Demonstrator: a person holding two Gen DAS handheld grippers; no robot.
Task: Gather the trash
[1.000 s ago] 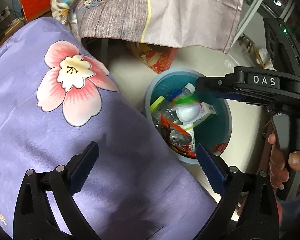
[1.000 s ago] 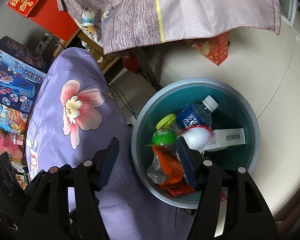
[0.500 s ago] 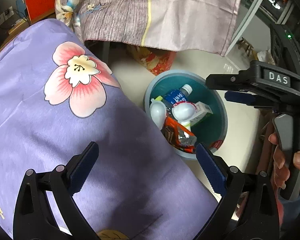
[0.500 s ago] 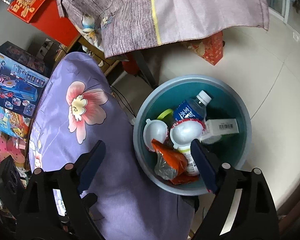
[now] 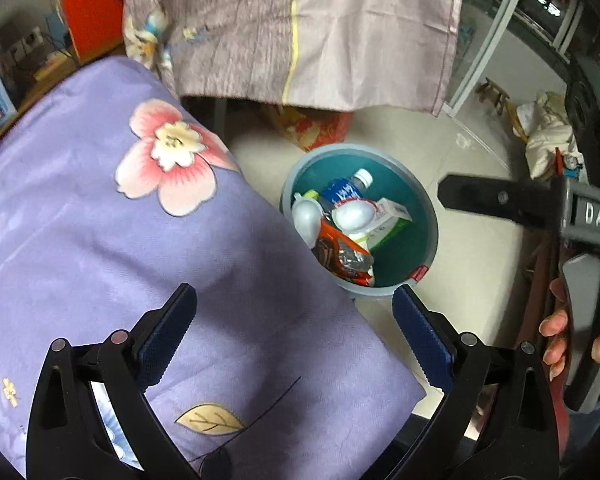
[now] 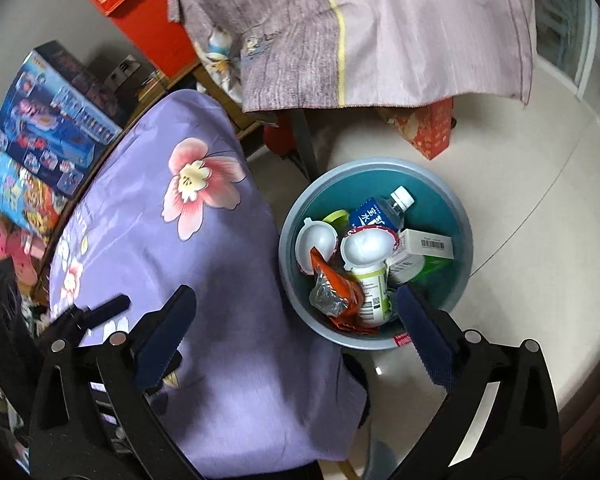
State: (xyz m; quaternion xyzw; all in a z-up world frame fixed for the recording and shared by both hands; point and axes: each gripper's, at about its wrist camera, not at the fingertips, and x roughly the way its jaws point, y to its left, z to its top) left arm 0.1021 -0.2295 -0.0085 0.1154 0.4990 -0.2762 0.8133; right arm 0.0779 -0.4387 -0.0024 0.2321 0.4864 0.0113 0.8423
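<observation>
While left view lacks them, toy boxes (image 6: 48, 120) (stacked) show rightward.

Basin (image 6: 300, 208) mouth open above — cloth-covered table (image 6: 148, 240) crowding its left

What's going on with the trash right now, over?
Right gripper jaws opening, empty. Left gripper open, empty. White cups, water bottle, snack wrapper in teal bin. Nothing blocking bin.

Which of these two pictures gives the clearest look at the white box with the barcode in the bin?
The right wrist view: the white box lies near the basin's rim, its barcode plain. In the left wrist view the box is smaller and its barcode cannot be made out.
</observation>
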